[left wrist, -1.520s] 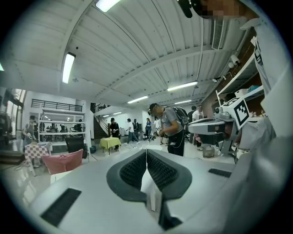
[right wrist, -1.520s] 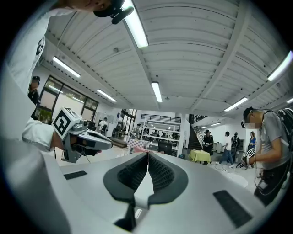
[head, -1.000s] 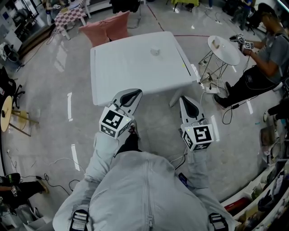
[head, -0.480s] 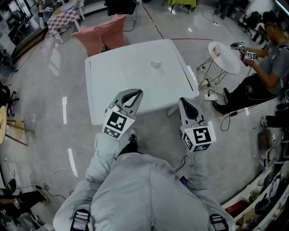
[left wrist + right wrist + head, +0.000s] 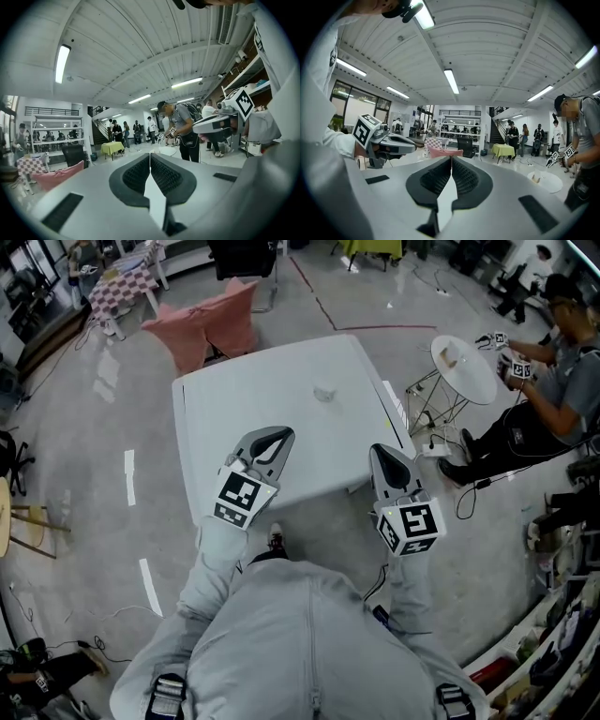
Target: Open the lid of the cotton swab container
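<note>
A small clear cotton swab container (image 5: 325,393) sits on the far half of the white square table (image 5: 225,409). My left gripper (image 5: 278,434) is held over the table's near edge, shut and empty, well short of the container. My right gripper (image 5: 382,450) hovers by the table's near right corner, also shut with nothing in it. In the left gripper view the left gripper (image 5: 150,154) has its pads pressed together and points level into the room; the right gripper (image 5: 220,124) shows at its right. The right gripper view shows the right gripper (image 5: 451,158) with its jaws closed. The container is out of both gripper views.
A pink draped chair (image 5: 208,322) stands behind the table. A round white side table (image 5: 466,345) on a wire frame stands to the right, with a seated person (image 5: 548,390) beside it. Cables lie on the floor. Shelving (image 5: 553,652) fills the lower right.
I have stepped closer: the table has slid down toward me and both grippers now reach its near edge. The jaws of both stay shut.
</note>
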Motion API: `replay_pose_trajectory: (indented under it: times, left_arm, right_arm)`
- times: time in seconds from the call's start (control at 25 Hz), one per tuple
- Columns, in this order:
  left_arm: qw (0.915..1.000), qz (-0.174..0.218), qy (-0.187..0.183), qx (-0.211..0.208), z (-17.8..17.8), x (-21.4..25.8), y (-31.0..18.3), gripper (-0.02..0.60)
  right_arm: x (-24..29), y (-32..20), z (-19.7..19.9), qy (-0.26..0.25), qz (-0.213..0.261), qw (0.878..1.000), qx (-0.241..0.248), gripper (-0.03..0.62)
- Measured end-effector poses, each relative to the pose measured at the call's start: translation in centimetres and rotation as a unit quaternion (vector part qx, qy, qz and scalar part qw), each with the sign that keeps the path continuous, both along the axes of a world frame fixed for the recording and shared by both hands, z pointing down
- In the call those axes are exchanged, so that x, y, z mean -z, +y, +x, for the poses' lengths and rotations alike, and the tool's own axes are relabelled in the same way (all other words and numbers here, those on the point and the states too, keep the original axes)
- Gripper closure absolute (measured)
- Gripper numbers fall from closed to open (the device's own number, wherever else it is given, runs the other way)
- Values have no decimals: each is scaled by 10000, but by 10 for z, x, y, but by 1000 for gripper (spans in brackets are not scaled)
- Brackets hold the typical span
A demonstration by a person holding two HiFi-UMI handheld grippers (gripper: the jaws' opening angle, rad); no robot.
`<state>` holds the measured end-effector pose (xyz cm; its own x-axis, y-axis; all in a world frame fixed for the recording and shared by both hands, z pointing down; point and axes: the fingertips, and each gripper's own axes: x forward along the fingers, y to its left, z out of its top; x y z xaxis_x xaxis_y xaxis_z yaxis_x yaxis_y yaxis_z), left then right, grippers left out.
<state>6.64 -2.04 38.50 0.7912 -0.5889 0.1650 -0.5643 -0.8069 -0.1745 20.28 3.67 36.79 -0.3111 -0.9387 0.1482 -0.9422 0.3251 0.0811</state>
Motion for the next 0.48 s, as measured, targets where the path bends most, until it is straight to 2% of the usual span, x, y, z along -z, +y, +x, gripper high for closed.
replay_pose_trajectory:
  times: [0.24,0.48]
  left_arm:
    - [10000,-44,29,-69,-7,0,-42,558]
    - [9998,-108,68,-138,-28,-4,-87,558]
  right_arm:
    - [1,-42,-7,-67,-62,9999,-97,559]
    - [-4,-86,-36,-47,-160,9998,-70,559]
